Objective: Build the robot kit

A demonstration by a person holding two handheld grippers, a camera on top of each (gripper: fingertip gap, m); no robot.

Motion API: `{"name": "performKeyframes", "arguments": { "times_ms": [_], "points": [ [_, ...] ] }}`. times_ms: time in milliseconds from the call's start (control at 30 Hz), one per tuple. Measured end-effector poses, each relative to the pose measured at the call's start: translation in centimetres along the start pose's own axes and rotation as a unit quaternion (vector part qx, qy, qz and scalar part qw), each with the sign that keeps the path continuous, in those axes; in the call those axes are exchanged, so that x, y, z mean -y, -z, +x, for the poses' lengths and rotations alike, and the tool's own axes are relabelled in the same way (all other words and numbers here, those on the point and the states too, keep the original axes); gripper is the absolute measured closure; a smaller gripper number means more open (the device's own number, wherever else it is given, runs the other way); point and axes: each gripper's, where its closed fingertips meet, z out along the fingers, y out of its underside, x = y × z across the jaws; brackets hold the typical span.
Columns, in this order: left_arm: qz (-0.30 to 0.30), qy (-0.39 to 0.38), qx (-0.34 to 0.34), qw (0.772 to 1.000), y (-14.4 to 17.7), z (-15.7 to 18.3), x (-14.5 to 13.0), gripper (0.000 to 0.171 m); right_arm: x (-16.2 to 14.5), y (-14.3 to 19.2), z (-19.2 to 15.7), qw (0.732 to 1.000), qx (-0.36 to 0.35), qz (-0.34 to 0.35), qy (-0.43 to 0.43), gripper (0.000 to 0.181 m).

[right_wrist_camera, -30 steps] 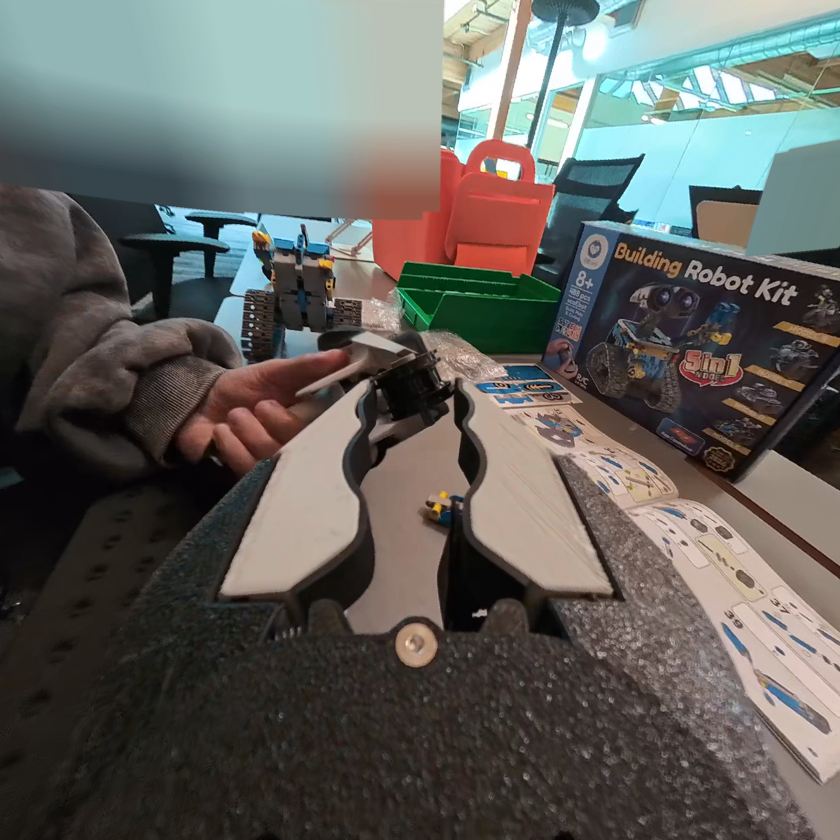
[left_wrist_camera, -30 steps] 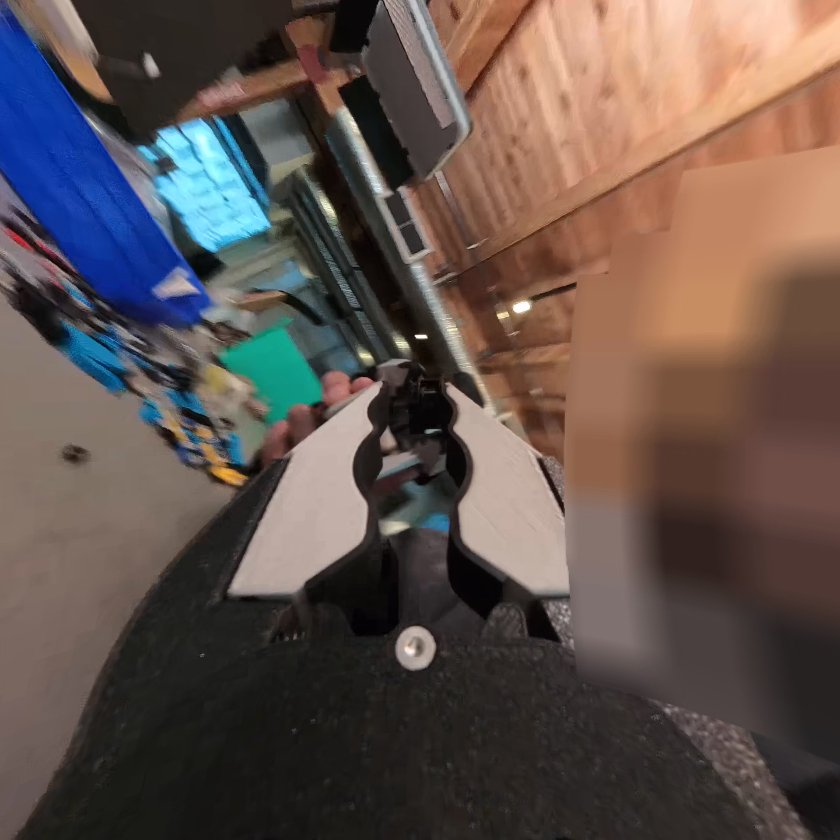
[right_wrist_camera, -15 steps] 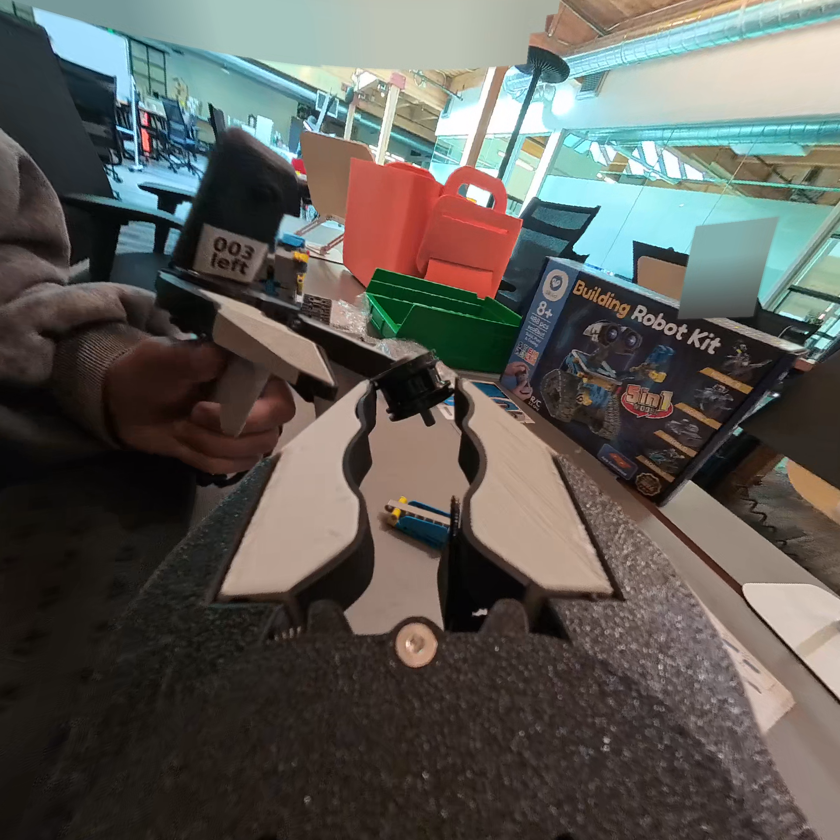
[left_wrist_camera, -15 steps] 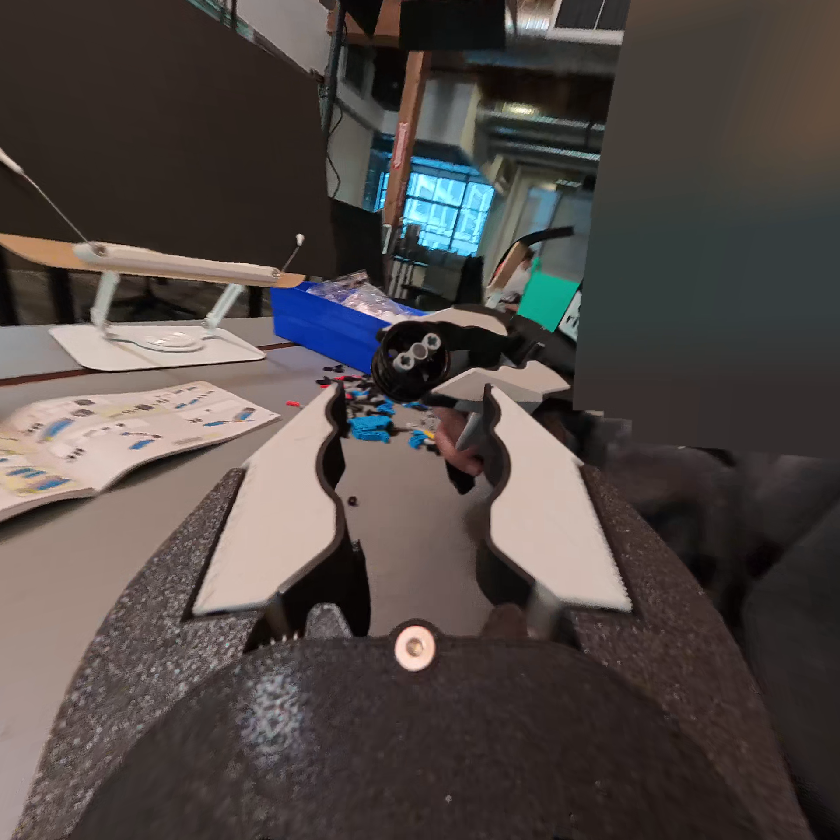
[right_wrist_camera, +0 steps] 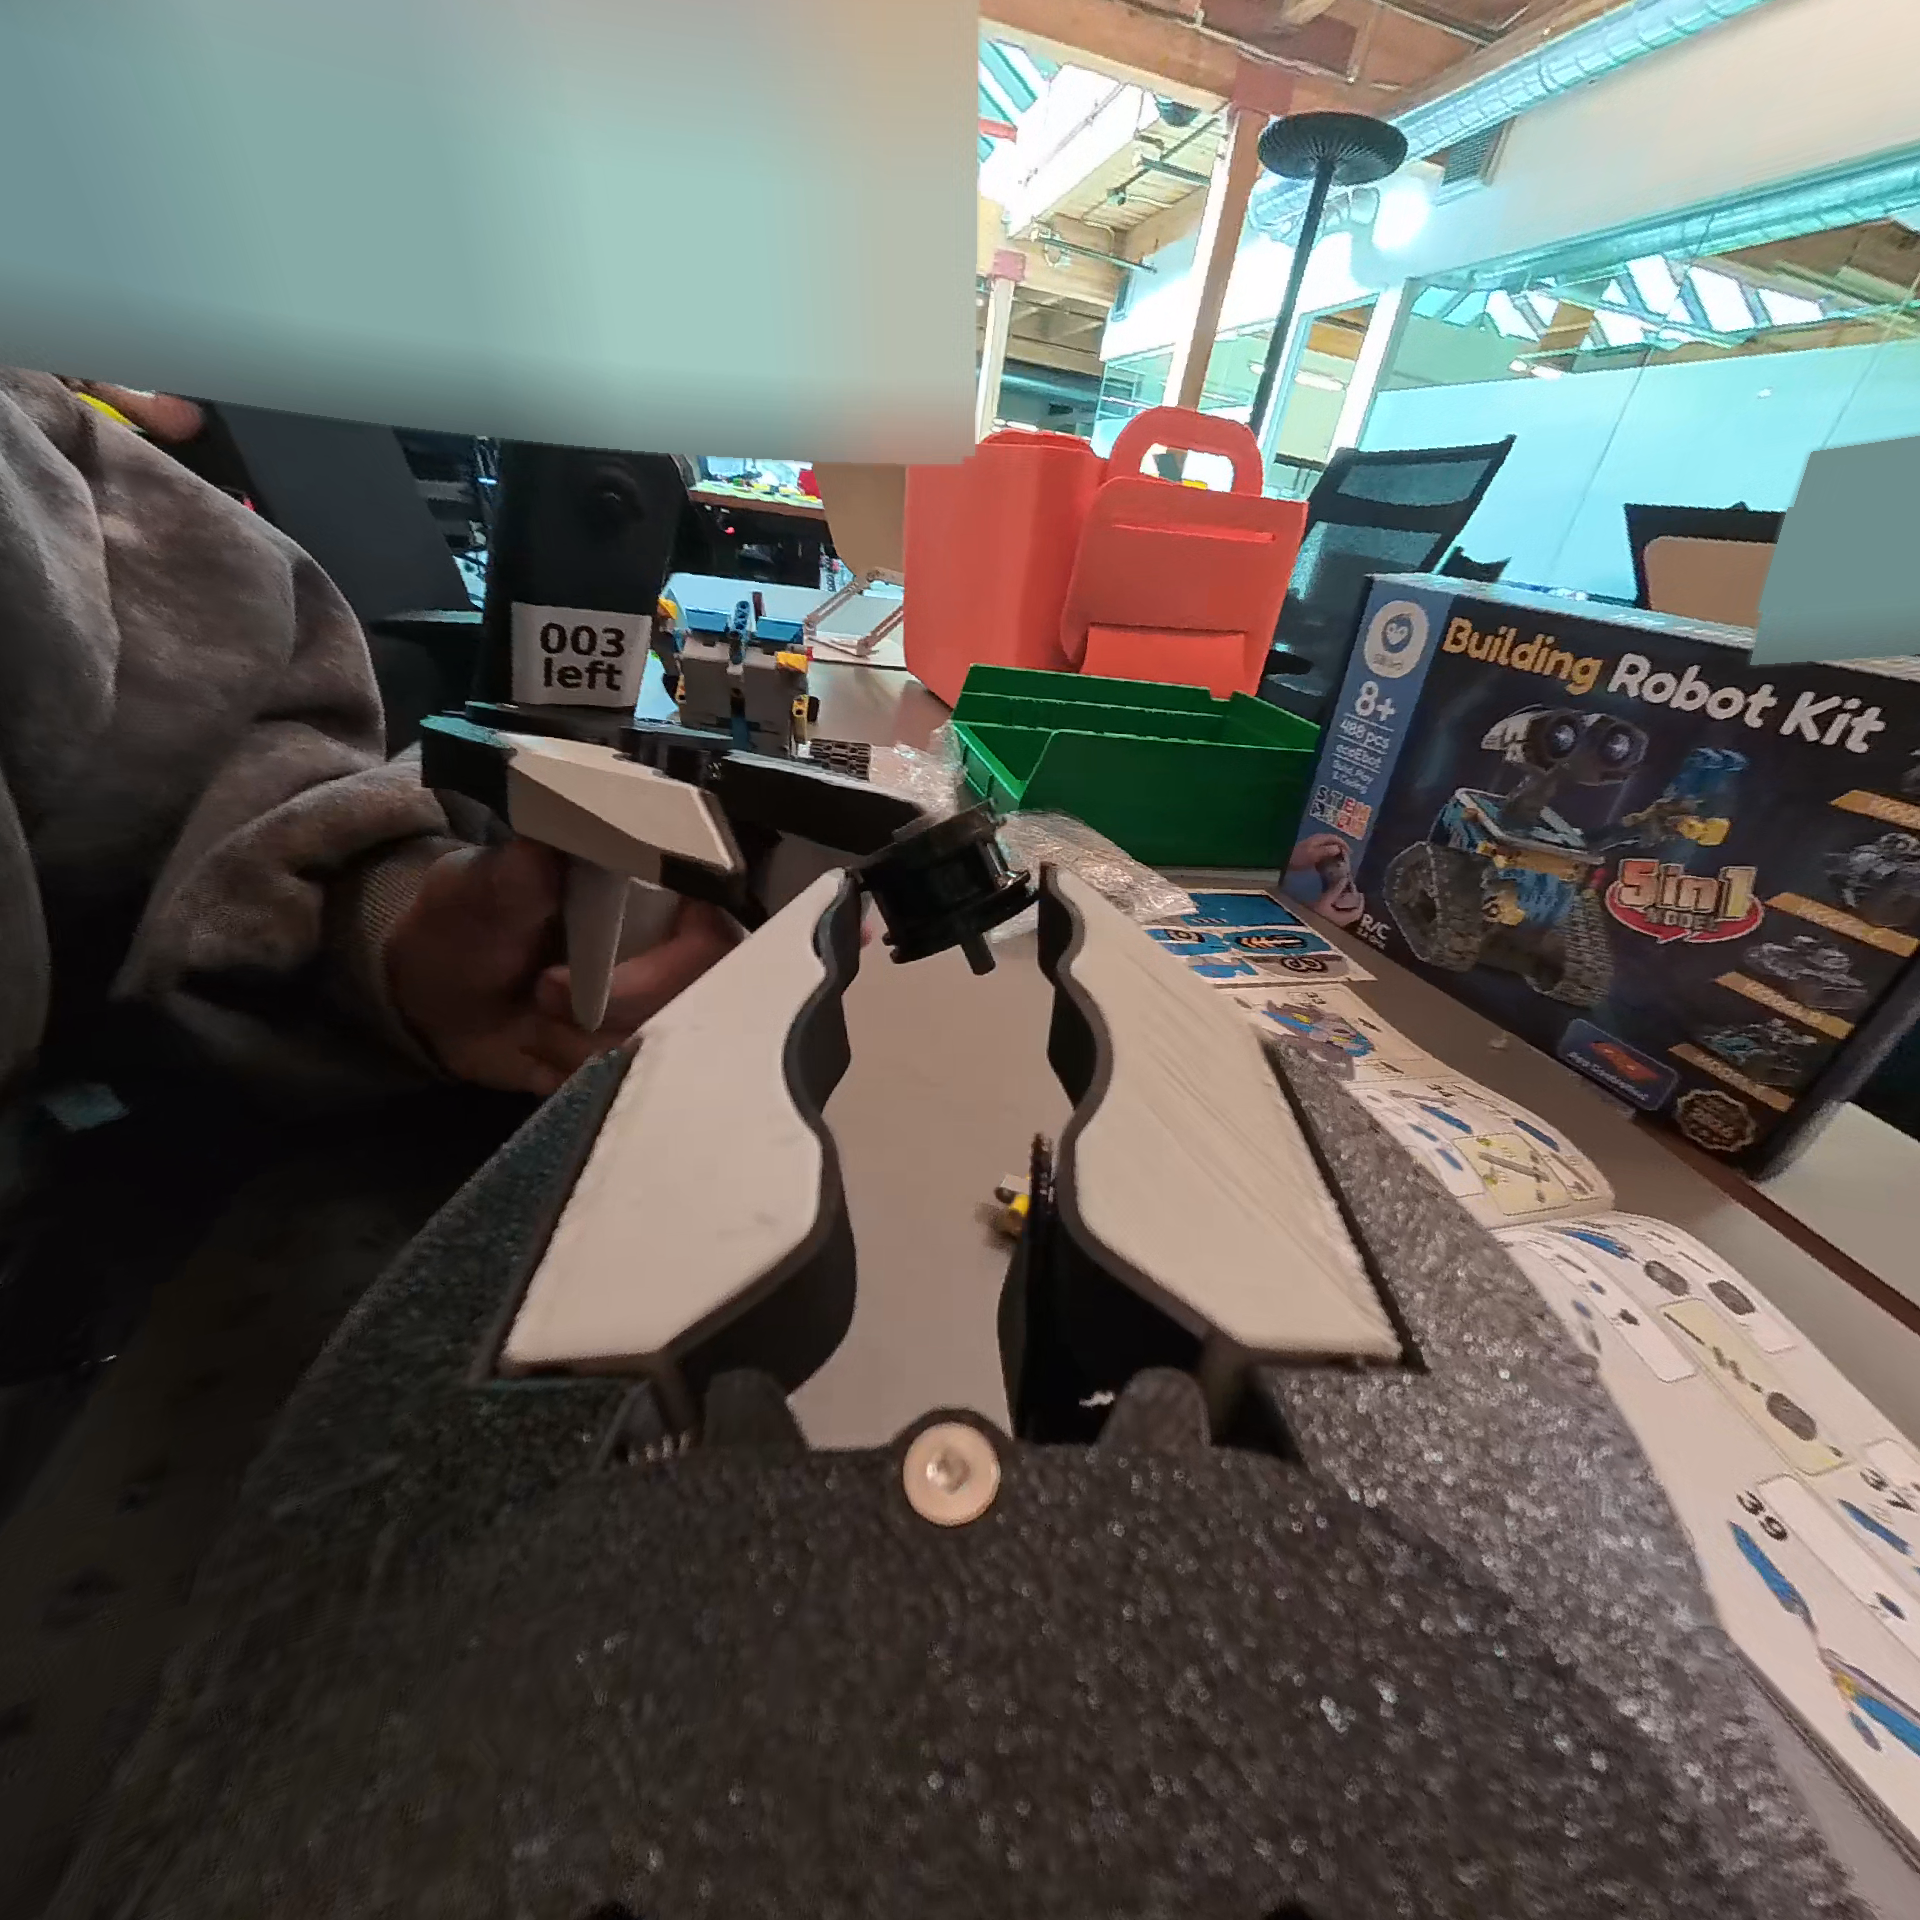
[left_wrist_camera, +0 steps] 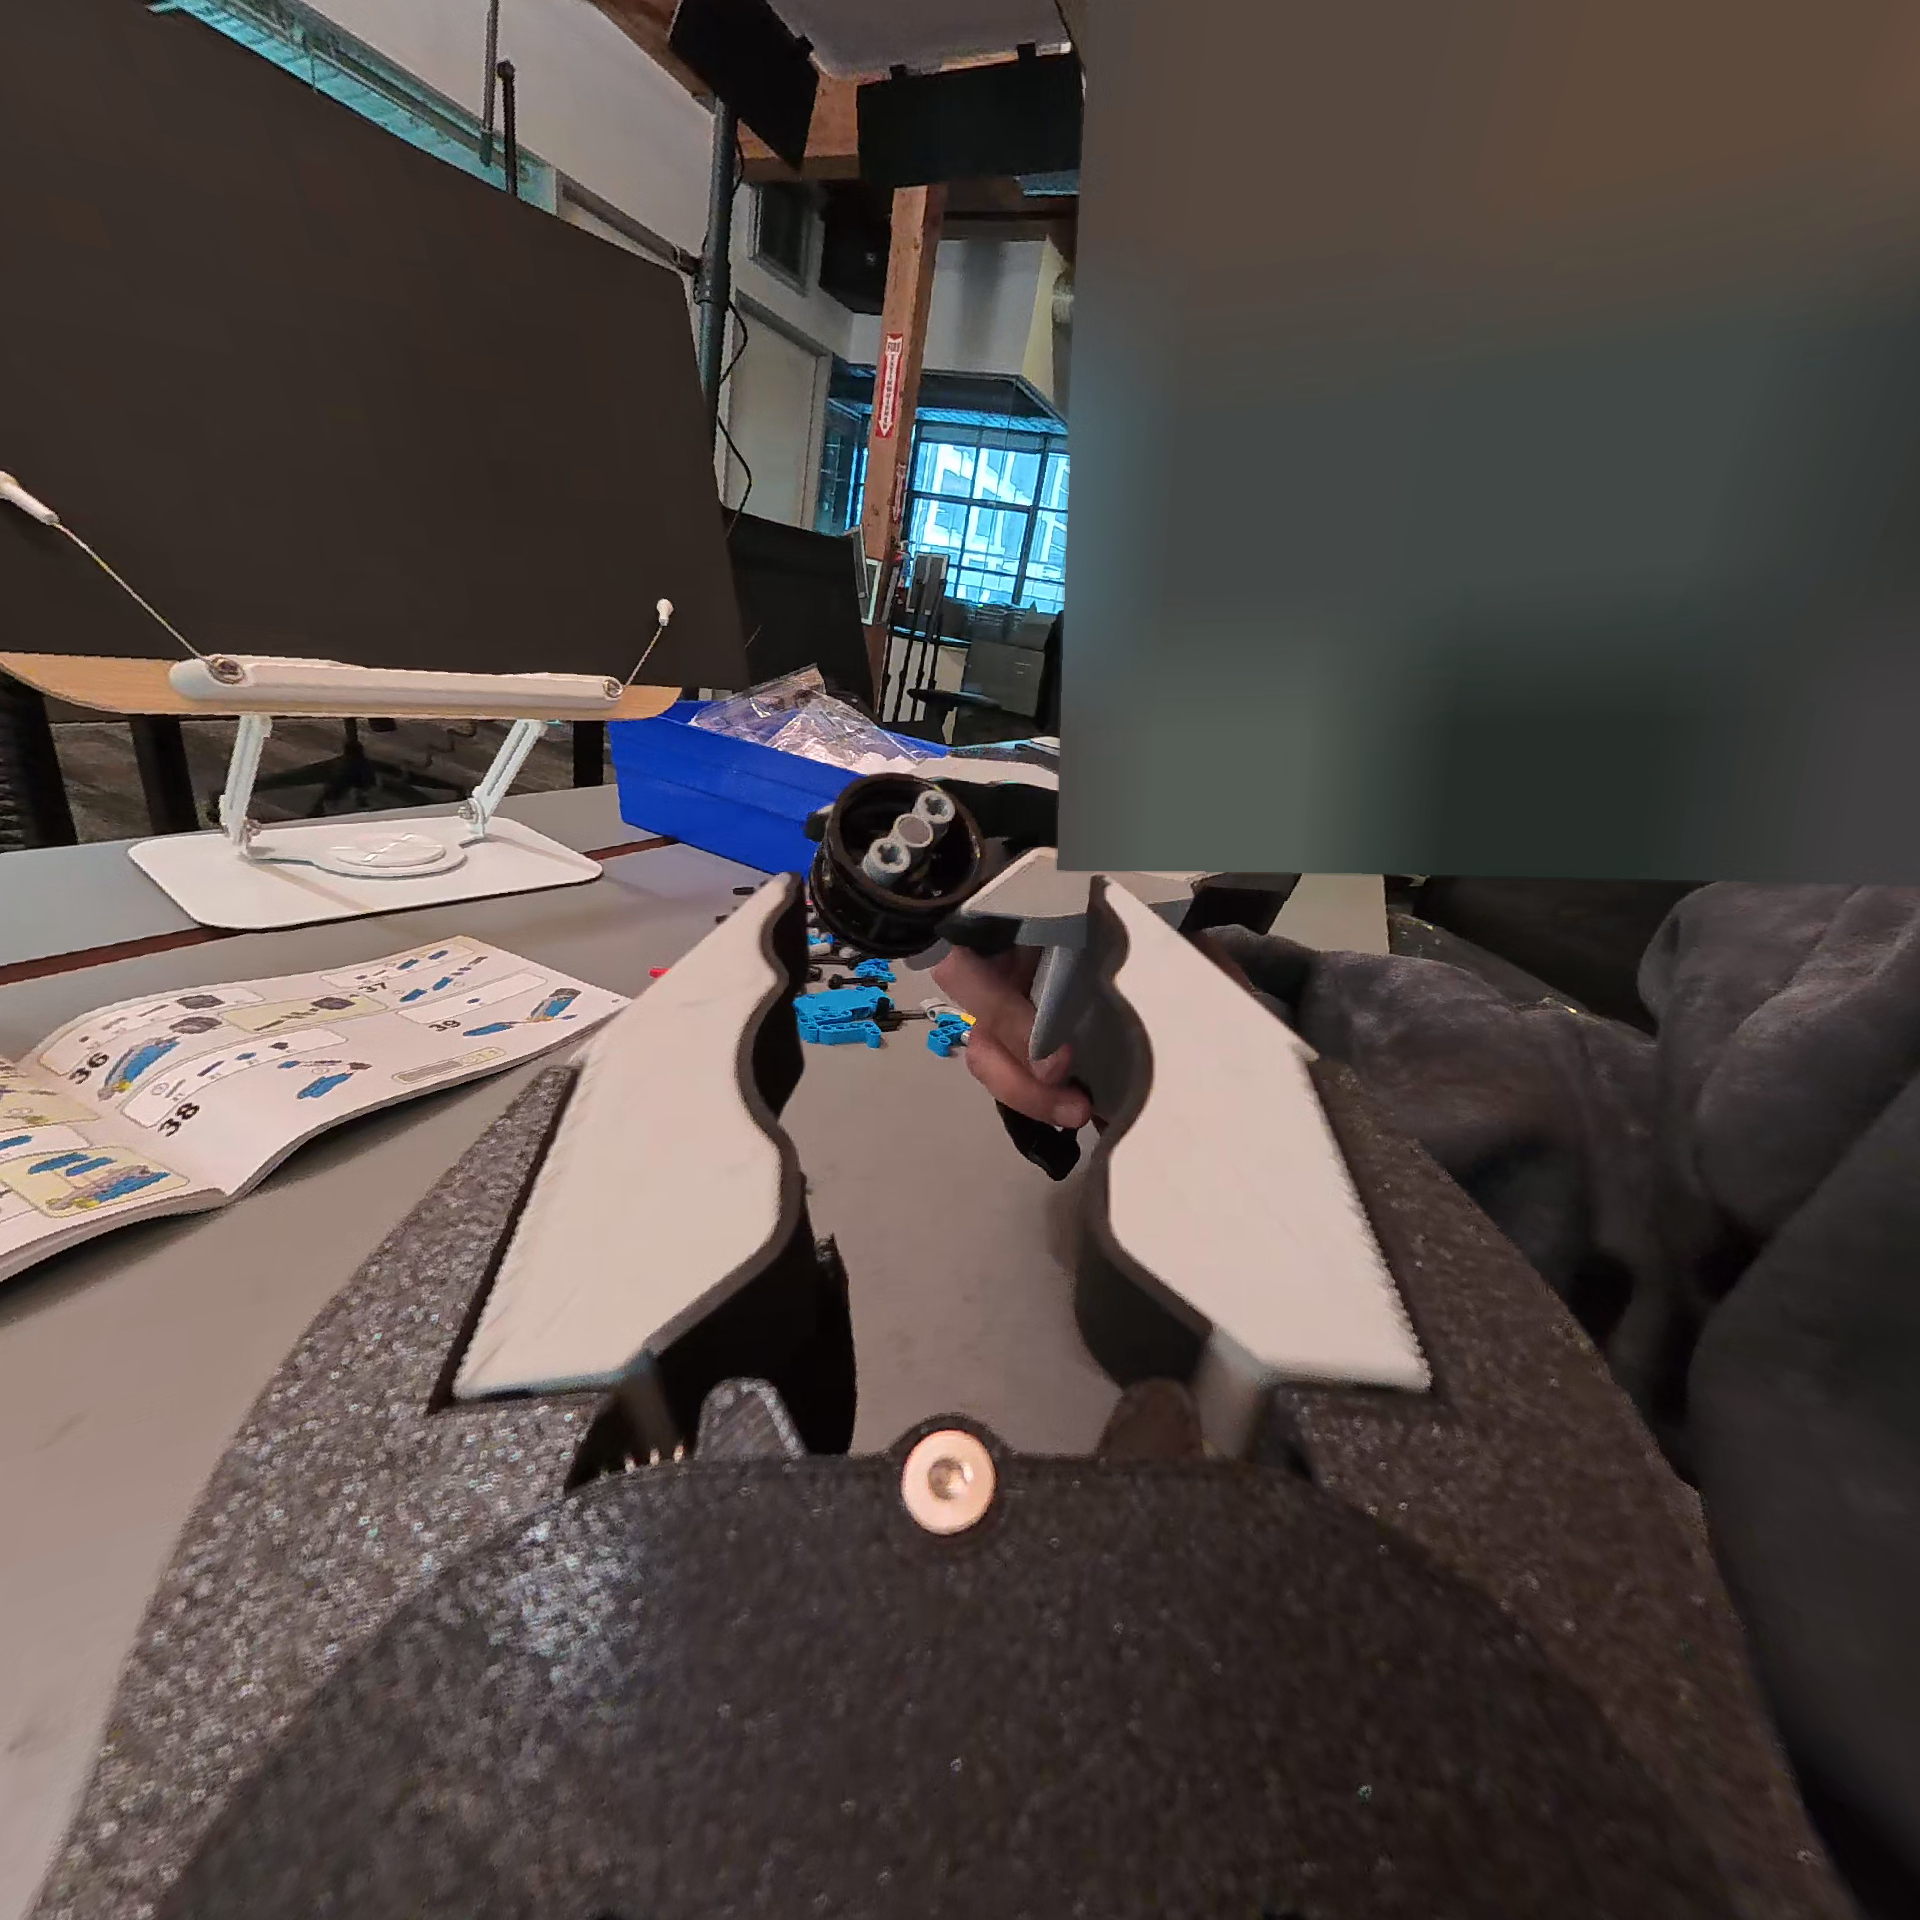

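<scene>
A black wheel (right_wrist_camera: pixel 940 883) with a short black axle sticks out between the tips of my right gripper (right_wrist_camera: pixel 945 888), which is shut on it above the grey table (right_wrist_camera: pixel 914 1195). In the left wrist view the same wheel (left_wrist_camera: pixel 899 868) shows grey pins in its hub. It hangs just past my left gripper (left_wrist_camera: pixel 945 888), close to the left fingertip. My left gripper is open wide and empty. It also shows in the right wrist view (right_wrist_camera: pixel 613 810), held by a hand, pointing at the wheel. I cannot tell whether it touches the wheel.
An open instruction booklet (left_wrist_camera: pixel 260 1049) lies on the table, also in the right wrist view (right_wrist_camera: pixel 1662 1403). Loose blue pieces (left_wrist_camera: pixel 842 1018), a blue bin (left_wrist_camera: pixel 727 800), a white stand (left_wrist_camera: pixel 364 852). A kit box (right_wrist_camera: pixel 1621 883), green tray (right_wrist_camera: pixel 1122 769), orange case (right_wrist_camera: pixel 1091 582), part-built model (right_wrist_camera: pixel 738 686).
My left gripper, closed about the wheel a second ago, has opened wide and swung from a tilted pose to level. My right gripper still holds the wheel.
</scene>
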Motion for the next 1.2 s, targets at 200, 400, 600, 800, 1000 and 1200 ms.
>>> {"name": "performKeyframes", "arguments": {
  "times_ms": [200, 400, 600, 800, 1000, 1200],
  "points": [
    [0.003, -0.003, -0.003, 1.0, 0.0, 0.3, 0.1, 0.12, 0.1, 0.0, -0.4, 1.0, 0.017, 0.006, -0.01, 0.147],
    [0.005, -0.005, -0.004, 1.0, 0.0, 0.4, 0.2, 0.118, 0.1, -0.1, -0.4, 1.0, 0.02, 0.009, -0.009, 0.147],
    [-0.02, 0.043, 0.023, 0.999, -0.1, -1.5, -0.9, 0.118, -1.2, -0.2, 1.1, 0.992, -0.069, -0.054, 0.095, 0.147],
    [-0.091, 0.145, 0.03, 0.985, -0.6, -3.5, -4.1, 0.113, -4.3, -0.6, 1.4, 0.918, -0.146, -0.186, 0.318, 0.147],
    [-0.116, 0.181, 0.007, 0.977, -0.6, -3.4, -5.0, 0.139, -5.1, -0.6, 0.5, 0.858, -0.143, -0.223, 0.441, 0.147],
    [-0.148, 0.16, 0.007, 0.976, 0.6, -5.1, -5.2, 0.139, -5.7, 1.2, 1.1, 0.909, -0.129, -0.237, 0.316, 0.134]
  ]
}}
